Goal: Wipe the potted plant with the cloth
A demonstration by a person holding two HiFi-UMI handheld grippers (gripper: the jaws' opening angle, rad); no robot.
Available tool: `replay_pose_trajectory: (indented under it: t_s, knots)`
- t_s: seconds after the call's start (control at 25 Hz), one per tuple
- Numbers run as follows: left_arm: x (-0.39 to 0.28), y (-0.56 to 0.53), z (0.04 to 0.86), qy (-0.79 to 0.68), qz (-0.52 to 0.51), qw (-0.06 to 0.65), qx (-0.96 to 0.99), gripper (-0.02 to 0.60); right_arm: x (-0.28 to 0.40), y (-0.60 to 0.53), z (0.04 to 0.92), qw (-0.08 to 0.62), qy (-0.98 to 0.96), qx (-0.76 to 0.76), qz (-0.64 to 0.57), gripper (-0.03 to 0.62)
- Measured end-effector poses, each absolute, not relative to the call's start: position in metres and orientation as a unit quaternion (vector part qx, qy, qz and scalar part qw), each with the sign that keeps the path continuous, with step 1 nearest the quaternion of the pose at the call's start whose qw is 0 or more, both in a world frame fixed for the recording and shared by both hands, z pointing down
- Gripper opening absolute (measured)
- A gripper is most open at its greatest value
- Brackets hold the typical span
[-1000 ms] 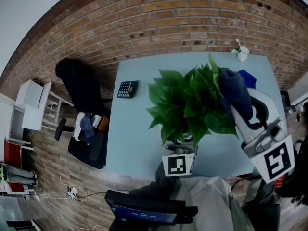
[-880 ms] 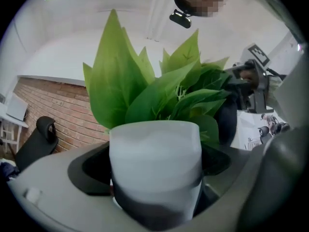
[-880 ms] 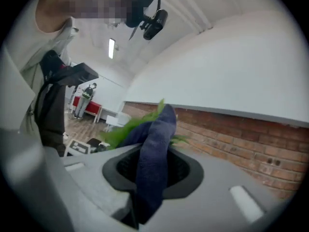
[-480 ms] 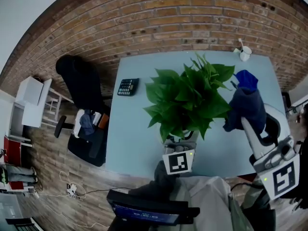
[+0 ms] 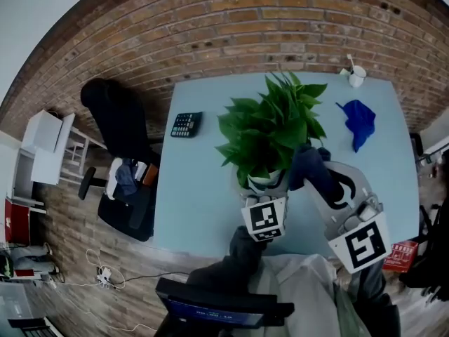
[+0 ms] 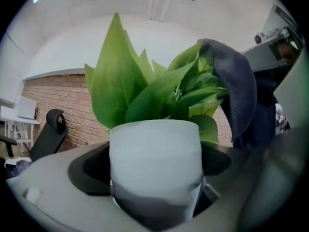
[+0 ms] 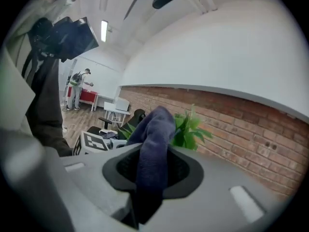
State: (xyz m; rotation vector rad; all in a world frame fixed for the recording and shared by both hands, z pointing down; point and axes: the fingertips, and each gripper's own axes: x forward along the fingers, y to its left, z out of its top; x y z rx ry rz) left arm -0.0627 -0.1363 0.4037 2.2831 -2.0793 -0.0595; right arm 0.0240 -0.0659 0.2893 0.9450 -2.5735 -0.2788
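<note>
The potted plant point(image 5: 270, 128) has broad green leaves and a white pot point(image 5: 265, 182); it is near the front of the pale blue table point(image 5: 200, 188). My left gripper point(image 5: 266, 192) is shut on the pot point(image 6: 154, 158), which fills the space between its jaws point(image 6: 155, 178). My right gripper point(image 5: 313, 181) is shut on a dark grey-blue cloth point(image 5: 307, 168), just right of the pot and under the lower right leaves. The cloth point(image 7: 154, 149) hangs over that gripper's point(image 7: 153, 173) jaws, with the plant point(image 7: 189, 127) behind. The cloth point(image 6: 241, 95) drapes against the right-hand leaves.
A second, bright blue cloth point(image 5: 358, 121) lies on the table's far right. A black calculator point(image 5: 186, 126) is at the far left and a white cup point(image 5: 355, 77) in the far right corner. A black chair point(image 5: 116, 121) stands left of the table, before a brick wall.
My right gripper has carried the dark cloth down and left, from beside the plant's right side to its lower right leaves by the pot. The plant has shifted a little with the left gripper.
</note>
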Motion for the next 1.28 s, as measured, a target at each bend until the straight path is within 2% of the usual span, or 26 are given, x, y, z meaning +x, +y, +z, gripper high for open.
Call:
replay_pose_trajectory:
  t_s: [0.16, 0.32, 0.48, 0.64, 0.88, 1.0, 1.16, 1.28]
  knots:
    - [-0.067, -0.148, 0.413, -0.688, 0.006, -0.003, 0.726, 0.538, 0.006, -0.068, 0.290, 0.237, -0.899, 0.344, -0.135, 0.095]
    - [-0.054, -0.159, 0.425, -0.684, -0.022, 0.020, 0.729, 0.538, -0.019, -0.086, 0.303, 0.286, -0.869, 0.351, -0.199, 0.095]
    - [-0.049, -0.159, 0.445, -0.680, -0.029, 0.046, 0.732, 0.538, -0.018, -0.091, 0.335, 0.274, -0.848, 0.375, -0.254, 0.095]
    - [-0.059, -0.148, 0.464, -0.679, 0.004, 0.029, 0.734, 0.539, -0.009, -0.081, 0.361, 0.301, -0.836, 0.379, -0.259, 0.095]
    - [-0.066, -0.138, 0.479, -0.684, 0.041, 0.000, 0.728, 0.538, -0.022, -0.084, 0.341, 0.312, -0.820, 0.382, -0.290, 0.095]
    - [-0.063, -0.134, 0.474, -0.681, 0.042, -0.007, 0.731, 0.538, -0.040, -0.101, 0.334, 0.348, -0.800, 0.375, -0.313, 0.097]
    - [-0.062, -0.134, 0.470, -0.678, 0.033, -0.008, 0.734, 0.538, -0.054, -0.108, 0.379, 0.434, -0.787, 0.341, -0.277, 0.096]
    - [-0.062, -0.134, 0.468, -0.676, 0.025, -0.009, 0.737, 0.537, -0.058, -0.085, 0.411, 0.455, -0.813, 0.294, -0.216, 0.095]
